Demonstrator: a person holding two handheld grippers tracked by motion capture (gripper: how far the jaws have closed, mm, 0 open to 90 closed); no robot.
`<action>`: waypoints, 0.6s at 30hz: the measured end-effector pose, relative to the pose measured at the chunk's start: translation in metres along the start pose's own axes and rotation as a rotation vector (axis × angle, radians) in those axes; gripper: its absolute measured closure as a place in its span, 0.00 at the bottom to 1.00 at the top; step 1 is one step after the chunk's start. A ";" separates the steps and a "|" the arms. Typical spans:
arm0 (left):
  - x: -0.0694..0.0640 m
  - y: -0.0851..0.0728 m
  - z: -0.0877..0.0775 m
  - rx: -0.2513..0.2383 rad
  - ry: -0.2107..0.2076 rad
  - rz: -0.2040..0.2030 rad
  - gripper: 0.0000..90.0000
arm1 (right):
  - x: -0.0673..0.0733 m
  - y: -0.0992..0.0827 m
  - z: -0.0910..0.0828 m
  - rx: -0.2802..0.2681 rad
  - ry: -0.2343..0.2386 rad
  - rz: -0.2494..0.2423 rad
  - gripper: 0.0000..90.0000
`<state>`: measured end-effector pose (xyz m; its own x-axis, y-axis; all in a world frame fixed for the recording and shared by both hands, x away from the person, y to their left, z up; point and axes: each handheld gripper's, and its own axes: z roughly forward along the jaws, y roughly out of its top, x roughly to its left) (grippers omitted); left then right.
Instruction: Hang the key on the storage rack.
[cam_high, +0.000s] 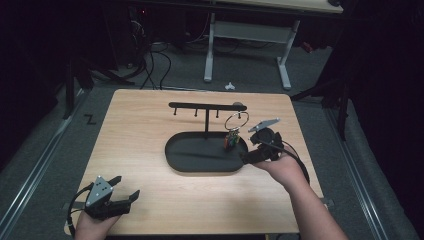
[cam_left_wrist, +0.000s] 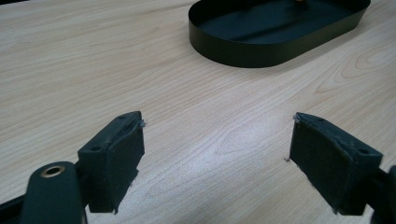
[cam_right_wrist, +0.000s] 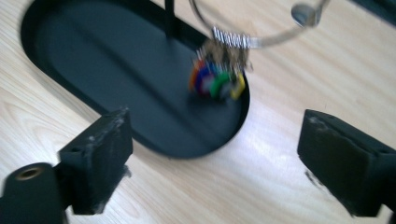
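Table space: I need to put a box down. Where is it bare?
The table is bare left of the black tray, and along the near edge between the left gripper and right forearm. It's crowded around the key ring and right gripper.

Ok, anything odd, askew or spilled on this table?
Nothing stands out. The key ring hangs from the rack, keys dangling over the tray. Both grippers are open and hold nothing.

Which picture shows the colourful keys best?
The right gripper view: the keys hang close up, colours clear though blurred. The high view shows them tiny beside the stand. The left gripper view catches just an orange speck.
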<state>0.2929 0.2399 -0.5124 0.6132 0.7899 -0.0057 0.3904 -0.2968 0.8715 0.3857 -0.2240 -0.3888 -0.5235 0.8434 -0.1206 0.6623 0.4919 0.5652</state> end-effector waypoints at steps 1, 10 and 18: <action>0.000 0.000 0.000 -0.001 0.001 -0.001 0.20 | 0.000 0.000 0.000 0.000 0.000 0.000 0.10; -0.001 0.000 0.002 0.009 -0.003 0.005 0.20 | 0.014 -0.057 0.030 -0.068 -0.004 0.030 0.06; -0.003 0.000 0.004 0.012 -0.004 0.012 0.20 | 0.030 -0.104 0.059 -0.111 0.016 0.103 0.05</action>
<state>0.2936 0.2355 -0.5146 0.6205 0.7842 0.0025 0.3911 -0.3122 0.8658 0.3327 -0.2368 -0.4993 -0.4649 0.8842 -0.0451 0.6502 0.3756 0.6604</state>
